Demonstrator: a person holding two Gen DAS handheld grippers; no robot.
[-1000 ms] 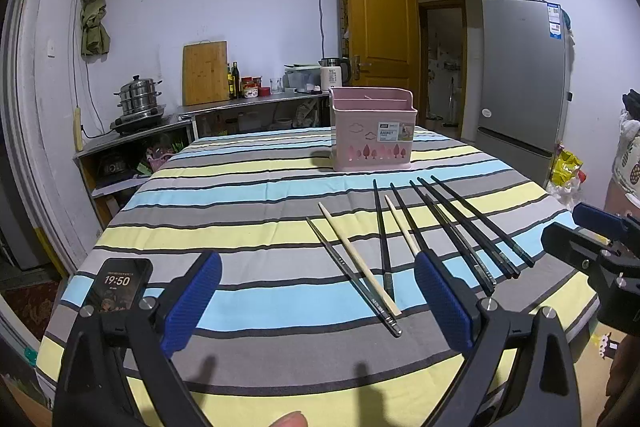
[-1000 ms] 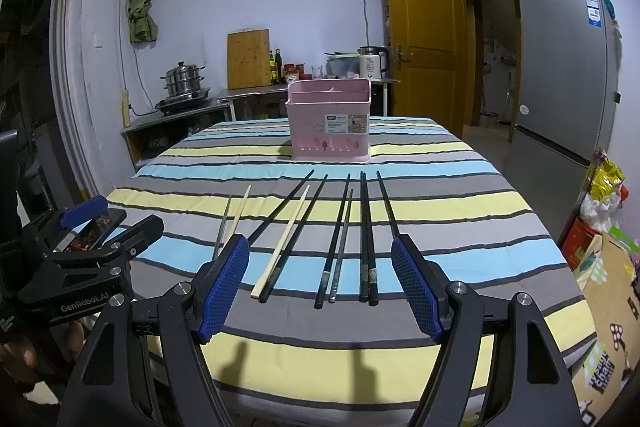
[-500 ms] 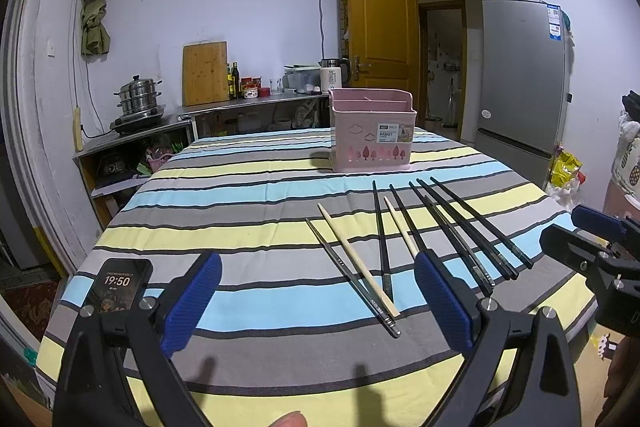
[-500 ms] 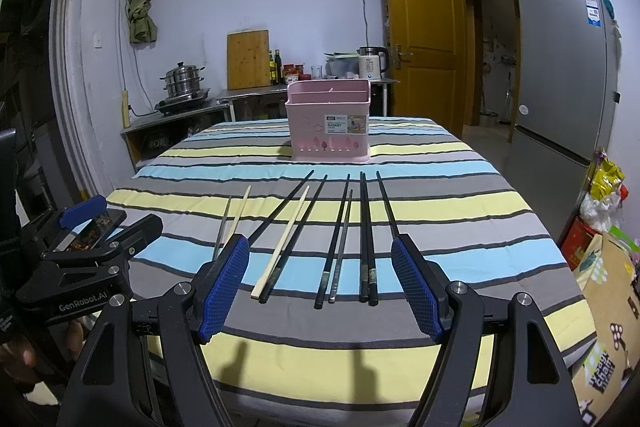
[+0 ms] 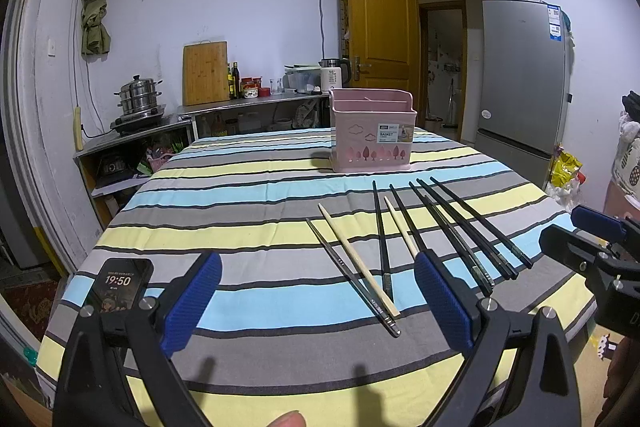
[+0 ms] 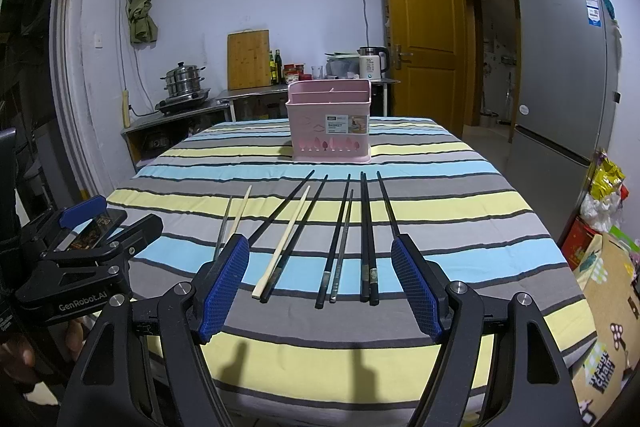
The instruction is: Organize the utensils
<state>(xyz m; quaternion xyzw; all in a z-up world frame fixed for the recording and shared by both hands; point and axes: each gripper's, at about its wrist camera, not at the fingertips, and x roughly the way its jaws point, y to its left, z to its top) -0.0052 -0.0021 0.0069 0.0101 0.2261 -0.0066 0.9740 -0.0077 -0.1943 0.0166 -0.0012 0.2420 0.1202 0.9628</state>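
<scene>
Both tongs hover low over the near edge of the desk [image 6: 460,187], striped cloth on top. Left tongs [image 5: 318,301] spread wide, nothing between the pads; right tongs [image 6: 320,285] likewise wide apart and empty. The left unit also shows at the left side of the right wrist view.

Chopsticks [image 6: 344,235] lie loose in a rough fan, approx. nine sticks, mostly black w/ two pale wooden ones [image 6: 282,245] (one more thin grey stick at far left). Thick ends point toward us, tips toward the pink basket [image 6: 329,123], which stands upright farther back, well apart from the sticks; nothing visibly standing in it. A phone [image 5: 118,287] lies just beside the left tongs.

We judge nothing sorted yet; step in hand is the first pick. To do it well:
- come down on one stick near its thick end, pads square across it
- pick an outer stick first, since the middle ones lie close & could drag neighbours
- close fully before lifting; thin round sticks prob. roll
- tip it vertical over a basket compartment, then let go.
</scene>
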